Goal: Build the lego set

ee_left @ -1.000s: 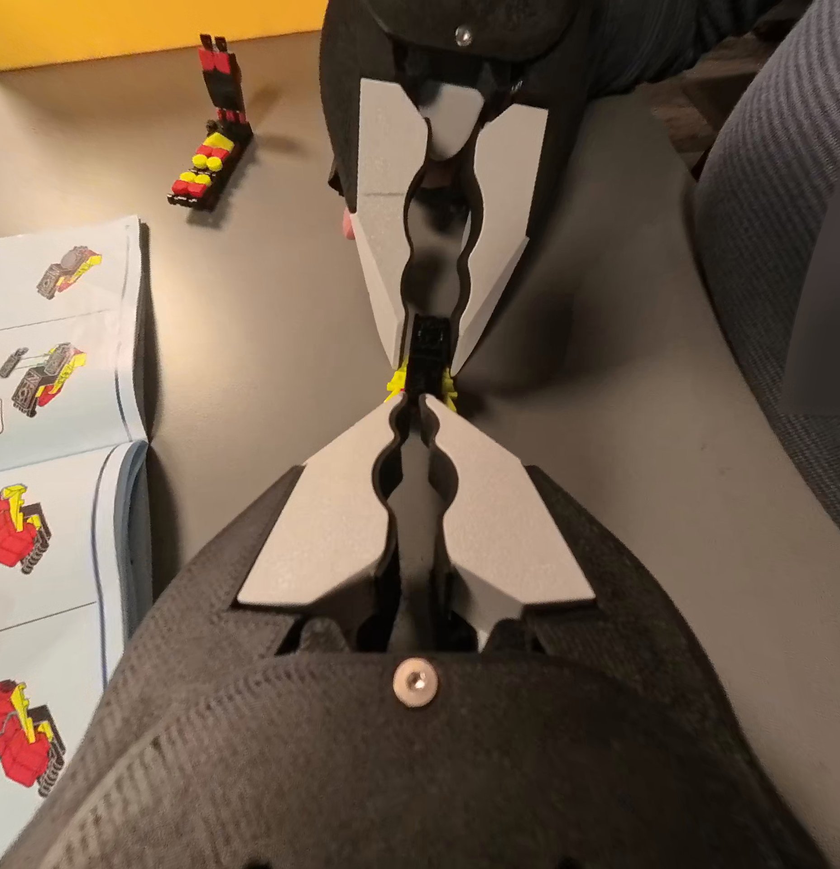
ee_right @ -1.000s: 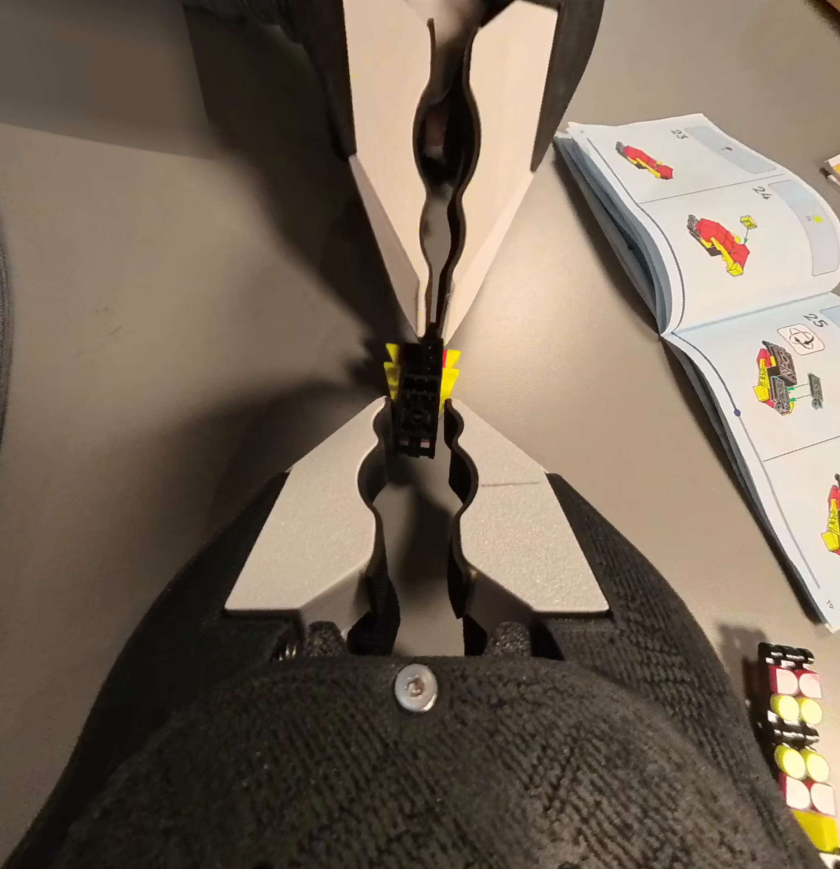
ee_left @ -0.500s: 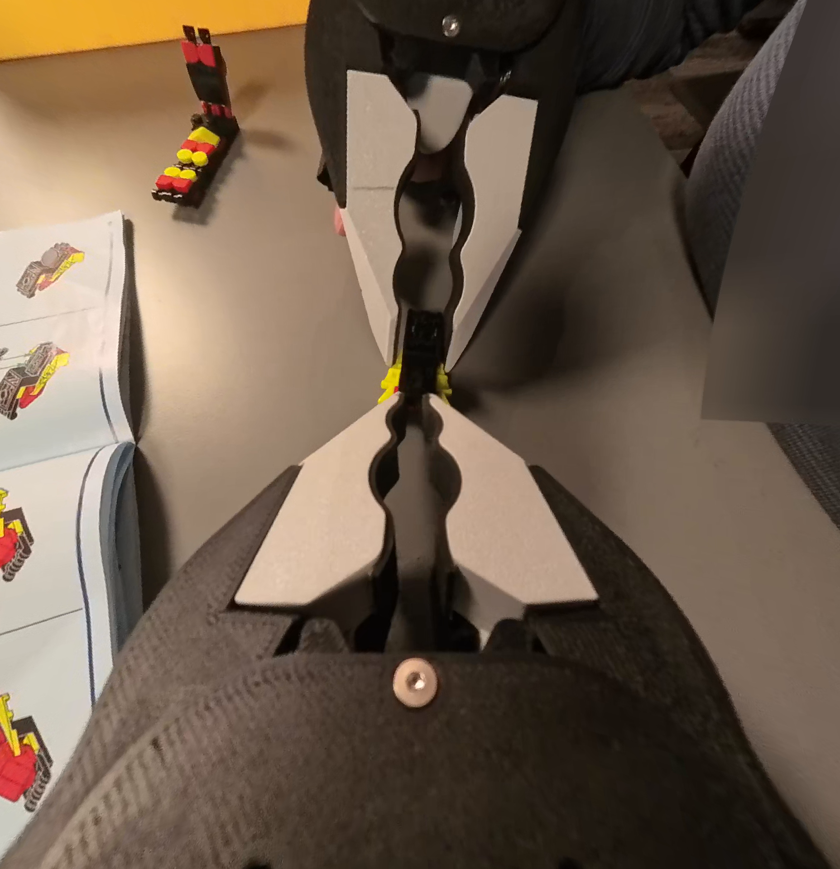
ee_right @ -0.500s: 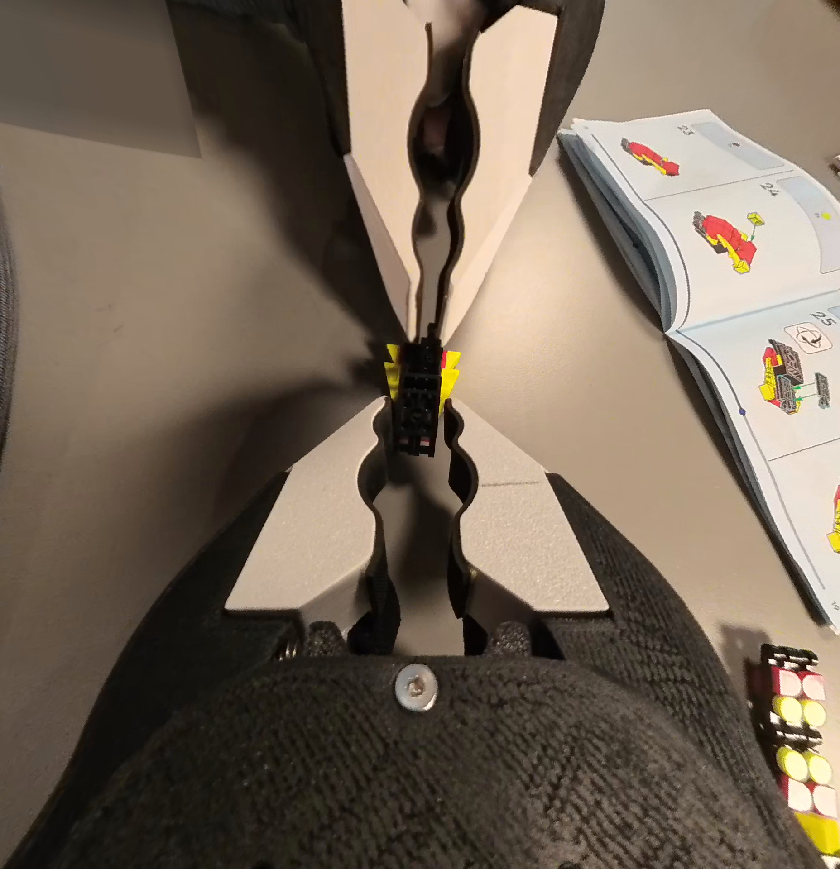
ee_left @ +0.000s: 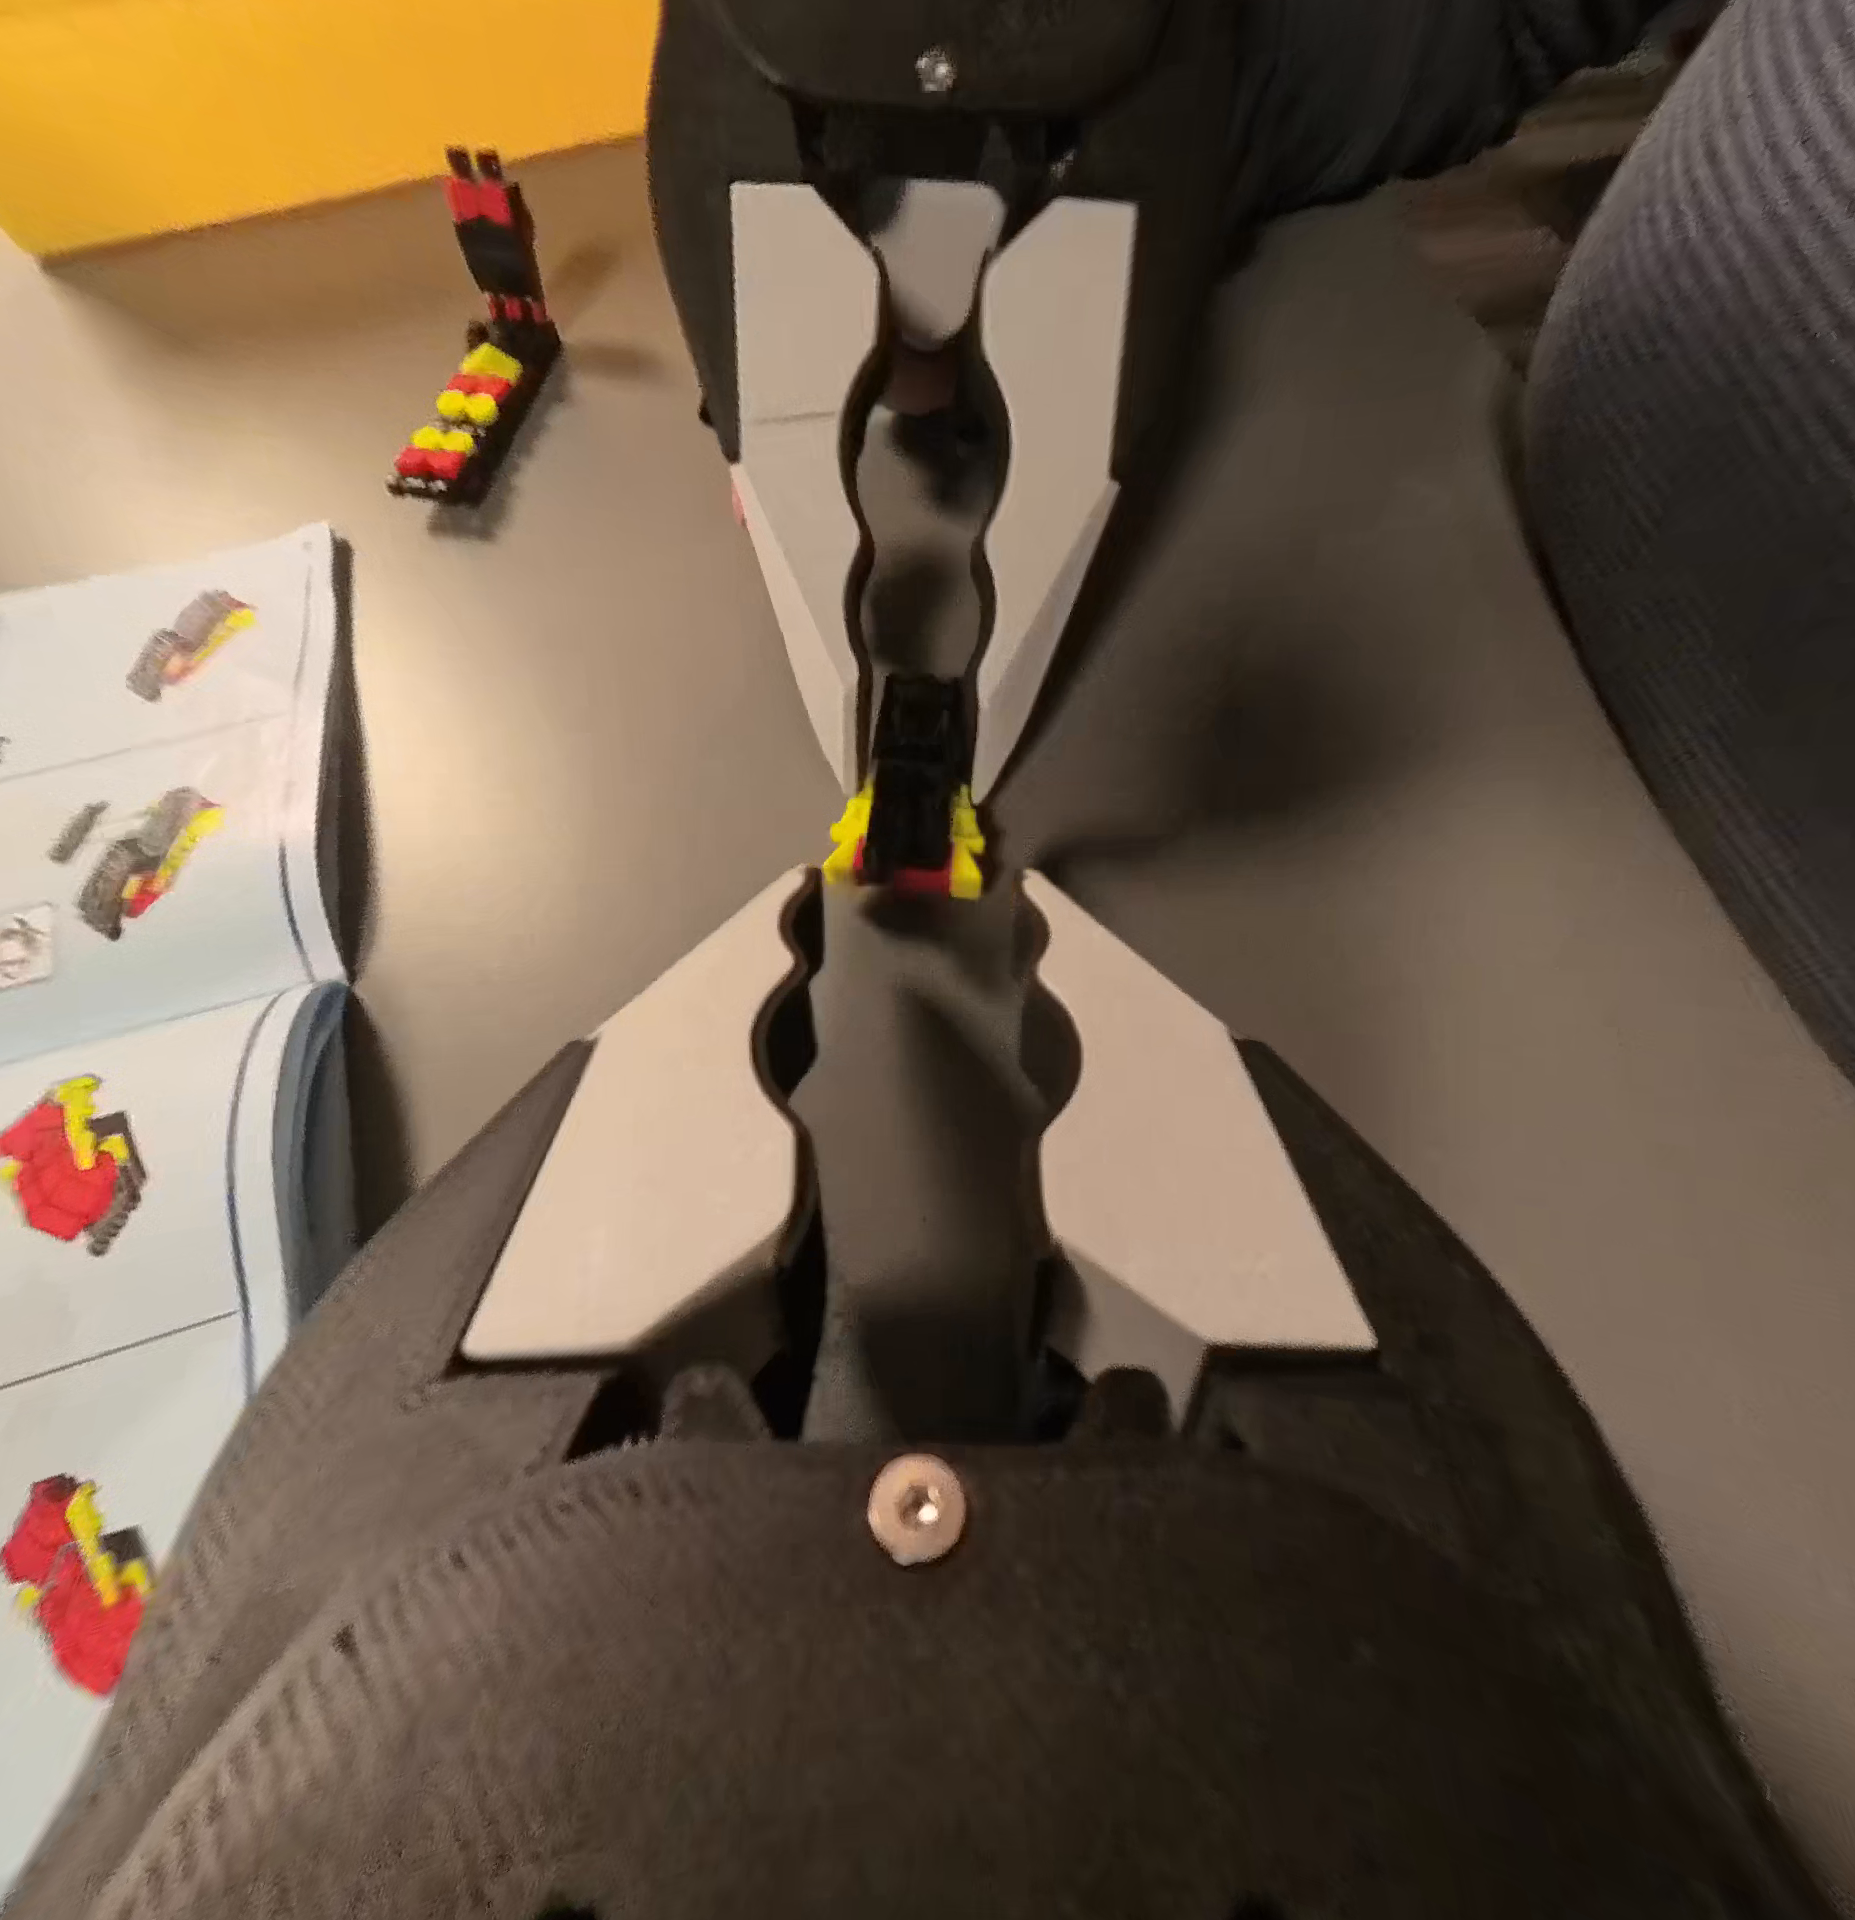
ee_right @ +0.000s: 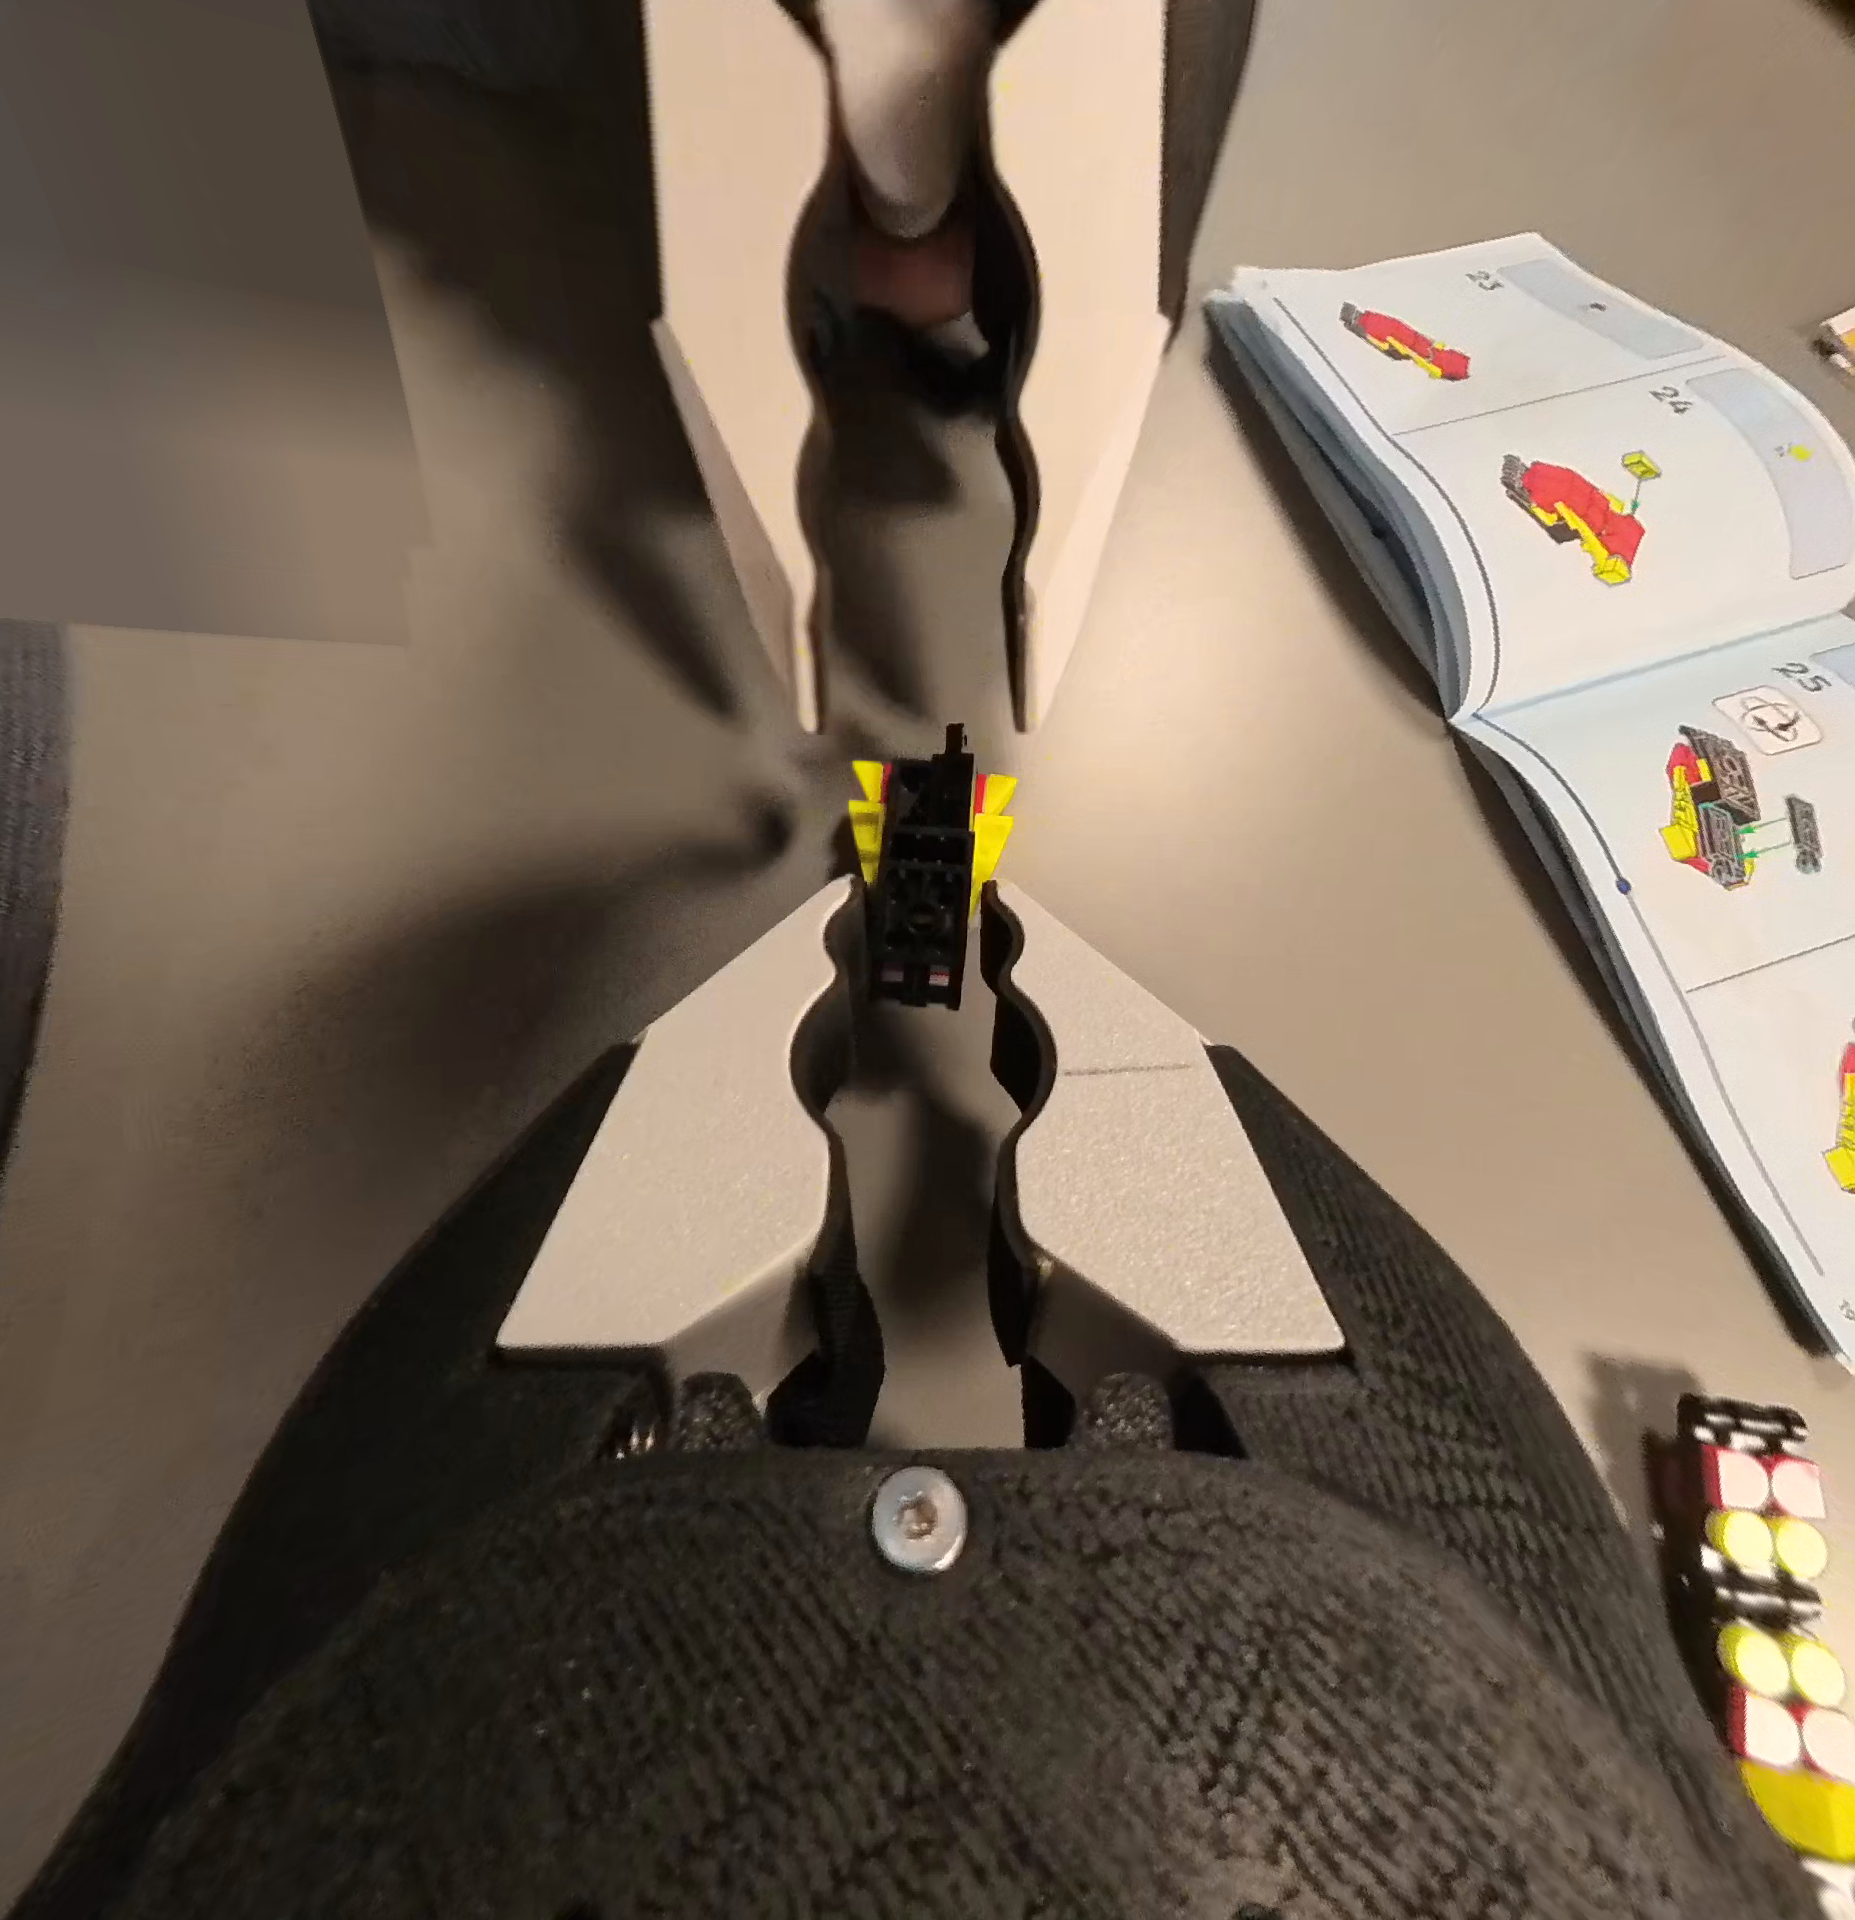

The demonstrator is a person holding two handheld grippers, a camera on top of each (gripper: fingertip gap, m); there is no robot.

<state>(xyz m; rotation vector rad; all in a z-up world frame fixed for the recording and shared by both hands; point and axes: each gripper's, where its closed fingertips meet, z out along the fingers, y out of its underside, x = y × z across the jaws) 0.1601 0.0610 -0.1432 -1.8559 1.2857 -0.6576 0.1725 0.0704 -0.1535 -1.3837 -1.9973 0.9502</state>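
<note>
1. Right gripper (ee_right: 918,894): grey fingers closed on the small lego assembly (ee_right: 918,883), which is pinched between the fingertips and held above the grey table (ee_right: 279,935). In the left wrist view the same gripper (ee_left: 918,769) appears at the far side, pointing back toward the camera.
2. Small lego assembly: black core with yellow wedge pieces on both flanks and a touch of red; seen from the left wrist view at (ee_left: 907,831).
3. Left gripper (ee_left: 912,888): fingers spread apart, tips just beside the near end of the assembly, gripping nothing. Whether a tip touches the yellow pieces cannot be told through the blur. From the right wrist view it stands at the far side (ee_right: 918,717), parted.
4. Second lego build (ee_left: 476,384): long black strip with red and yellow studs, lying on the table, far left in the left wrist view; near right corner in the right wrist view (ee_right: 1770,1621).
5. Instruction booklet (ee_left: 144,935): open, pale blue pages, flat on the table, well apart from the grippers; also at (ee_right: 1629,644).
6. Yellow box (ee_left: 279,94): far left edge, beyond the second build.
</note>
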